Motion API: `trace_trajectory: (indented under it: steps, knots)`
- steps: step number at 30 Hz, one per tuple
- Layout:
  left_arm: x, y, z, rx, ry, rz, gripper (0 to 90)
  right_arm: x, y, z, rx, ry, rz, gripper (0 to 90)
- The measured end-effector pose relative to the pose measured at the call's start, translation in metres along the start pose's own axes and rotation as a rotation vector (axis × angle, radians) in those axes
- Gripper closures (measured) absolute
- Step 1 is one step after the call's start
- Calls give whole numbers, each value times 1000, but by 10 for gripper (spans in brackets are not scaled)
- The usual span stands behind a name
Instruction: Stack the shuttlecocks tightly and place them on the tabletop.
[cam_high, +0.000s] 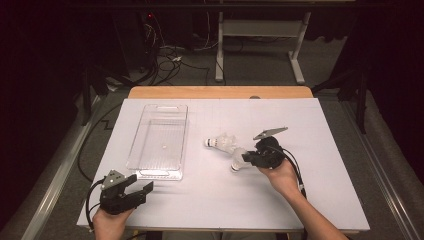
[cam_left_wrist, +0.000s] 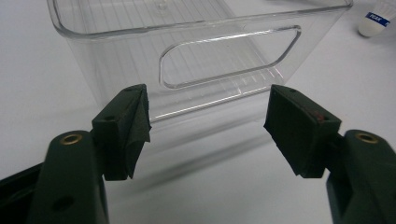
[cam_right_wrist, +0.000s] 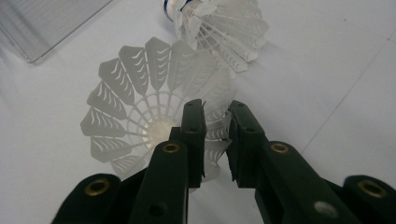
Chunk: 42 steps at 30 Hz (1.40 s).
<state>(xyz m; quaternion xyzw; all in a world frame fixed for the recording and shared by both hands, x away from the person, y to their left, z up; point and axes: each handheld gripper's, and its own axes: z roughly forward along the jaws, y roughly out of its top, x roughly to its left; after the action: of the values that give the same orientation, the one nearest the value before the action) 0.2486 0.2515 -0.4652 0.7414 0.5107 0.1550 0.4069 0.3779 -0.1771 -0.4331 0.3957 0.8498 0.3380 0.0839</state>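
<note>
Black right gripper (cam_right_wrist: 215, 140) has its jaws nearly together, pinching the skirt edge of a white plastic shuttlecock (cam_right_wrist: 149, 112) lying on the white tabletop (cam_high: 300, 200). Just beyond that shuttlecock, touching it, lies a white feathered shuttlecock (cam_right_wrist: 224, 28). Left of both sits a clear plastic rectangular tray (cam_high: 159, 142); the left gripper (cam_left_wrist: 208, 126), spread wide and holding nothing, faces its near end wall.
</note>
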Motion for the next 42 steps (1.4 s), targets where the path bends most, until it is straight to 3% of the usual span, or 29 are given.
trace_trajectory:
  steps: [13,24,42]
  knots:
    - [0,0,0,0,1,0,316,-8,-7,1,8,-27,25,747]
    - [0,0,0,-1,0,-1,316,-18,-11,4,22,-60,57,661]
    - [1,0,-1,-3,0,-6,316,-33,-18,7,33,-68,112,602]
